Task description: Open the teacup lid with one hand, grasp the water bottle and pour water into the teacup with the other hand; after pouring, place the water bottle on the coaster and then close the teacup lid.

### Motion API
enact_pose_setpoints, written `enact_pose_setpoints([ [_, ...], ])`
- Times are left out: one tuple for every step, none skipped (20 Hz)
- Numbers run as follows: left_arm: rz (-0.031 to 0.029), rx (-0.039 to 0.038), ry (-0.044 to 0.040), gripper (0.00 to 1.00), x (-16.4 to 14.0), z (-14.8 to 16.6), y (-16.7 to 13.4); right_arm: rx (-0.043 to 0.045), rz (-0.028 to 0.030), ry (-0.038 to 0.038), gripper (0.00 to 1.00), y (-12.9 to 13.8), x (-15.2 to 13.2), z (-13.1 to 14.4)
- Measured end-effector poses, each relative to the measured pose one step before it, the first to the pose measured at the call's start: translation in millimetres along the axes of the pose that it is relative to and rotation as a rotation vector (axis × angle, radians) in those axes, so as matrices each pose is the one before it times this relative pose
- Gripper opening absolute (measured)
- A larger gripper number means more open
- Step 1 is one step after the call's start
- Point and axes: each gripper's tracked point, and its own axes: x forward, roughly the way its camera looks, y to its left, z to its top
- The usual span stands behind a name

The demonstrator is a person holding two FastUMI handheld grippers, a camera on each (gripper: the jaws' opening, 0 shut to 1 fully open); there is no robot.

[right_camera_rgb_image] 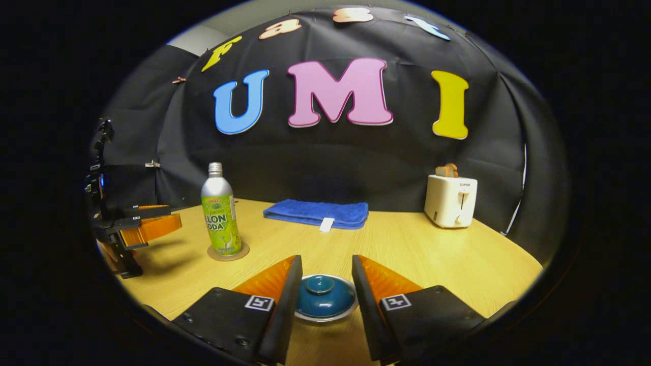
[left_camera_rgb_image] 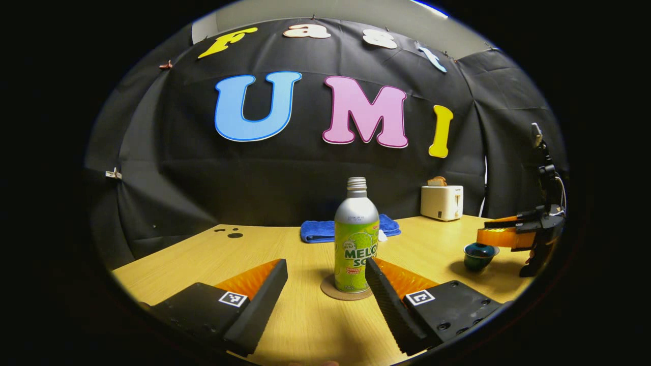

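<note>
Wooden table (right_camera_rgb_image: pixel 432 254) against black cloth wall, blue towel (right_camera_rgb_image: pixel 316 212), toaster (right_camera_rgb_image: pixel 450 201), left claw (left_camera_rgb_image: pixel 325 274) released, right claw (right_camera_rgb_image: pixel 325 274) released.

Bottle (right_camera_rgb_image: pixel 220 213) silver w/ green label, on tan coaster (right_camera_rgb_image: pixel 228 252). Teacup lid (right_camera_rgb_image: pixel 324 296) teal-blue. Towel (right_camera_rgb_image: pixel 317 212) blue, toaster (right_camera_rgb_image: pixel 450 201) cream, table (right_camera_rgb_image: pixel 432 254) light wood.

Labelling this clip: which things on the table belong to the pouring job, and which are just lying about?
Job: bottle, coaster, teacup, lid.
Lying about: towel, toaster.
</note>
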Motion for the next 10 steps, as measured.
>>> enact_pose_setpoints([
  [0.00579,-0.00027,0.00019,0.97,-1.78,0.24,-0.21,0.00040,-0.00774,-0.02756,0.67,-2.30,-5.18,3.30],
  [0.00772,0.00006,-0.00003,0.97,-0.87,-0.41,-0.61,0.00211,-0.00255,-0.02132,0.86,-2.00,-4.72,3.17],
  [0.00559,-0.00066,0.00110,0.97,-1.77,0.04,-0.54,0.00090,-0.00745,-0.01529,0.93,-2.70,-4.76,2.55],
  [-0.00013,0.00020,-0.00131,0.97,-3.23,0.08,-3.17,0.00017,-0.00827,-0.00824,0.99,-3.56,-4.97,0.42],
  [-0.00258,0.00017,0.00015,0.97,-2.46,0.50,-3.04,0.00224,-0.00713,-0.00235,0.99,-2.63,-3.13,-0.15],
  [0.00123,0.00014,0.00063,0.97,-1.51,-0.48,-2.65,0.00715,-0.00705,0.00540,0.99,-2.59,-2.53,-1.22],
  [0.00468,-0.00040,-0.00024,0.97,-1.24,0.59,-1.40,0.01194,-0.00766,0.01095,0.99,-2.69,-2.79,-2.77],
  [0.00487,-0.00011,-0.00017,0.97,-2.07,-0.44,-1.51,0.01687,-0.00627,0.00806,0.99,-1.29,-2.65,-1.12],
  [0.00533,0.00030,0.00057,0.97,-1.76,-0.15,-2.32,0.00717,-0.01163,0.01388,0.99,-2.30,-1.44,-1.99],
  [0.00805,-0.00056,0.00037,0.97,-1.69,0.13,-2.05,0.00038,-0.00750,0.00685,0.99,-1.56,-1.90,-0.63],
])
